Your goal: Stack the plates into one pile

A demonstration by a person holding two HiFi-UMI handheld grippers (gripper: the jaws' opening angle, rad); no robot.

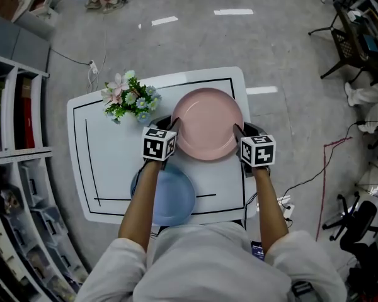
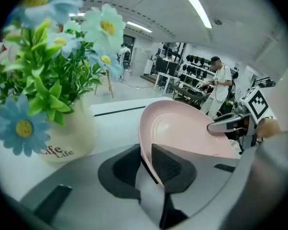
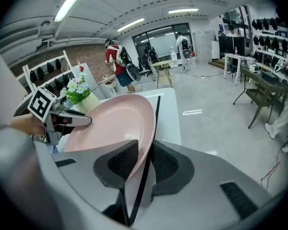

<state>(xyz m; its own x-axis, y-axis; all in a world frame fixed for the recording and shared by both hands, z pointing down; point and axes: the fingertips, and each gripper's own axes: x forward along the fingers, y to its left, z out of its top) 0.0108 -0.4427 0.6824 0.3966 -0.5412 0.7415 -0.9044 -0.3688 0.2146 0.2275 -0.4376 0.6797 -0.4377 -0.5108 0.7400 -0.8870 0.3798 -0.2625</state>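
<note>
Jaws nearly closed on both sides: left gripper (image 1: 174, 126) and right gripper (image 1: 238, 133) pinch opposite rims of the pink plate (image 1: 206, 123), centre frame, blue plate (image 1: 176, 200) just below

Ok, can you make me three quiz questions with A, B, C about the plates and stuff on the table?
1. Where is the blue plate?
A) nearer the person than the pink plate
B) on top of the pink plate
C) on the floor

2. How many plates are on the white table?
A) one
B) two
C) four

3. What is the left hand-held gripper doing?
A) lying empty on the table
B) holding the flowers
C) gripping the pink plate's rim

Answers:
1 is A: the head view shows the blue plate at the table edge by the person, partly under the left arm.
2 is B: there is one pink plate and one blue one.
3 is C: the left gripper view shows the pink rim pinched between its jaws. The right hand-held gripper pinches the opposite rim.
</note>
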